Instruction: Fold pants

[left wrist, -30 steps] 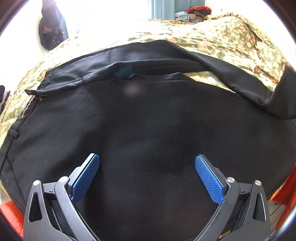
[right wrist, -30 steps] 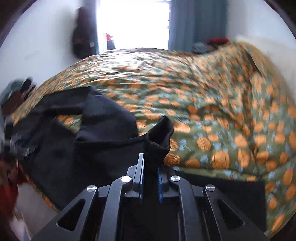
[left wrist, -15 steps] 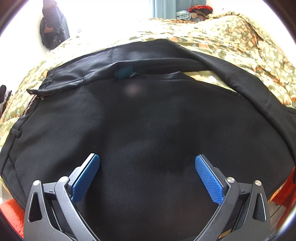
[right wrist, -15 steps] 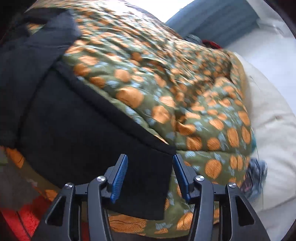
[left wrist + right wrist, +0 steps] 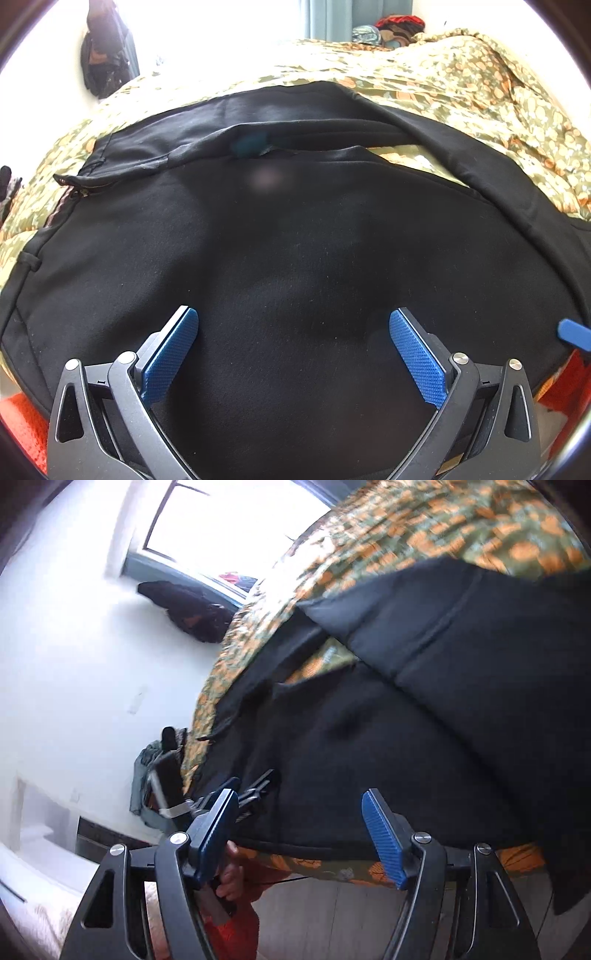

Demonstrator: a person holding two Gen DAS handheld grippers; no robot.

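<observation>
Black pants (image 5: pixel 295 240) lie spread on a bed with a green and orange quilt (image 5: pixel 461 81). The zip and waistband show at the left, and one leg runs across the back to the right. My left gripper (image 5: pixel 293 354) is open and empty, low over the black cloth. My right gripper (image 5: pixel 299 830) is open and empty at the near edge of the pants (image 5: pixel 388 746), by the bed's side. A folded-over leg (image 5: pixel 461 627) lies on top at the upper right. The left gripper (image 5: pixel 255 794) shows in the right wrist view, and a blue fingertip (image 5: pixel 574 334) of the right gripper in the left one.
The bed's near edge drops to a pale floor (image 5: pixel 332 915). A white wall with a bright window (image 5: pixel 229 520) and a dark hanging bag (image 5: pixel 188 609) stand beyond. Clothes are piled at the bed's far end (image 5: pixel 391 27). The person's orange sleeve (image 5: pixel 236 930) is below the grippers.
My right gripper let go of the pants leg, opened, and swung round to face the bed's near edge. The leg now lies flat. My left gripper stayed put and open.
</observation>
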